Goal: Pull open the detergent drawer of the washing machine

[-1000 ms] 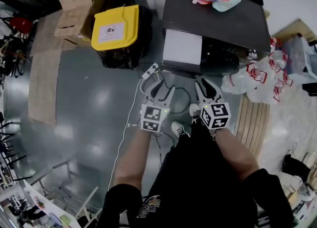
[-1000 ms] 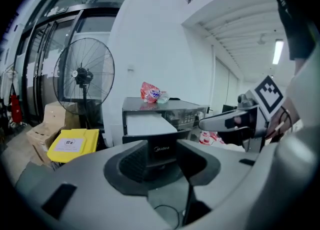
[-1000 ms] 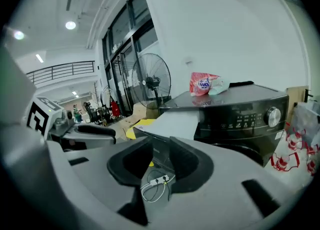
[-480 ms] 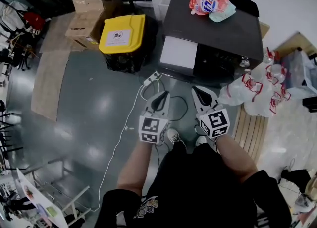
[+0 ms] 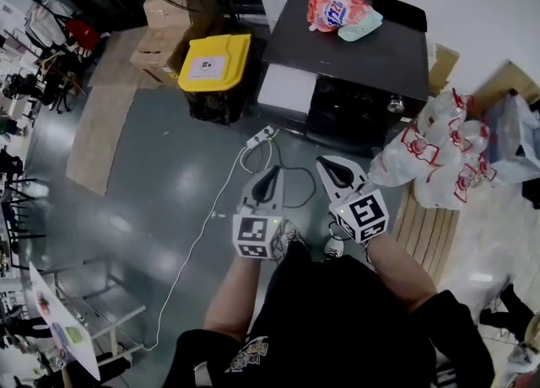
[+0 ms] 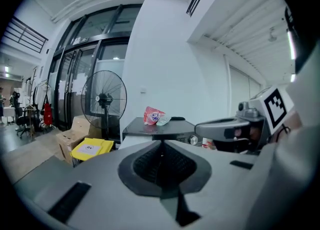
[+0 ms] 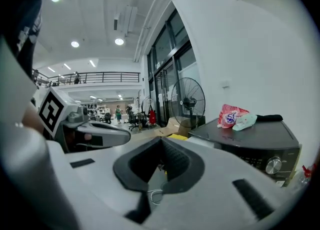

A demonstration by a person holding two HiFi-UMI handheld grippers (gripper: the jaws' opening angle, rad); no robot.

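Observation:
The dark grey washing machine stands against the white wall, with a white drawer panel at its front left and a knob on its dark control panel. My left gripper hangs over the floor in front of it, shut and empty. My right gripper is beside it, also shut with nothing in it. Both are well short of the machine. In the left gripper view the closed jaws point toward the machine. The right gripper view shows its closed jaws left of the machine.
A red-and-white detergent pouch and a black item lie on the machine. A yellow-lidded bin and cardboard boxes stand to its left, with a fan behind. Plastic bags lie on the right. A white cable crosses the floor.
Both grippers had their jaws apart a second ago and are now shut. Both hands have risen and now point more level toward the machine.

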